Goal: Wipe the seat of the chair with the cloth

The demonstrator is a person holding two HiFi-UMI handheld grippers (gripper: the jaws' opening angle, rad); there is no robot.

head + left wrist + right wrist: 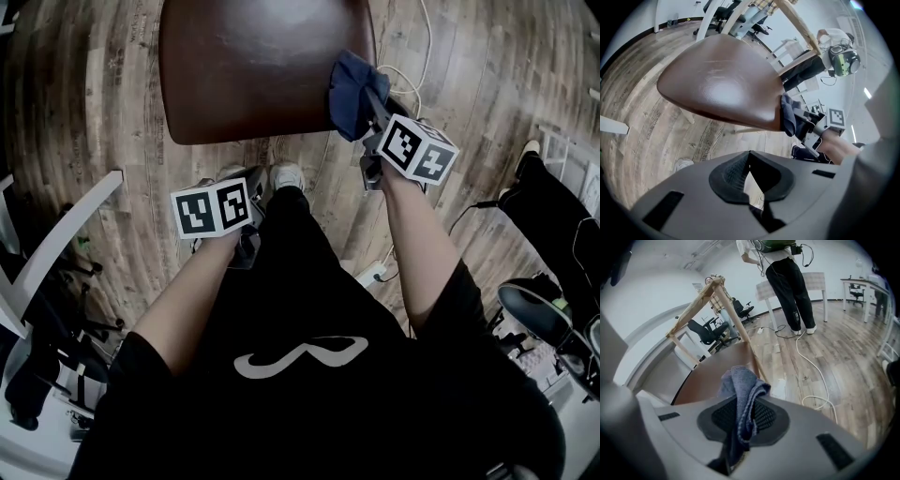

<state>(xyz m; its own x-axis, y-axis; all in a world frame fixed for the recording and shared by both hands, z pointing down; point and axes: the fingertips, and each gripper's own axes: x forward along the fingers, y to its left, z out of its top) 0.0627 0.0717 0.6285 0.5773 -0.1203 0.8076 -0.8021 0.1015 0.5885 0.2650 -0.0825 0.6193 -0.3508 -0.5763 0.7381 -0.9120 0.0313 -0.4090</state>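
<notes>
We hold the blue cloth (349,89) pinched in our right tool (740,416) at the near right corner of the chair seat (253,66), our left tool (749,161) closed and empty off its near edge, above the wooden floor (94,112).

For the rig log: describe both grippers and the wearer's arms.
The left gripper and right gripper have grey plastic bodies with black textured pads. Each carries a white cube printed with black square markers. The arms are bare below short black sleeves.
</notes>
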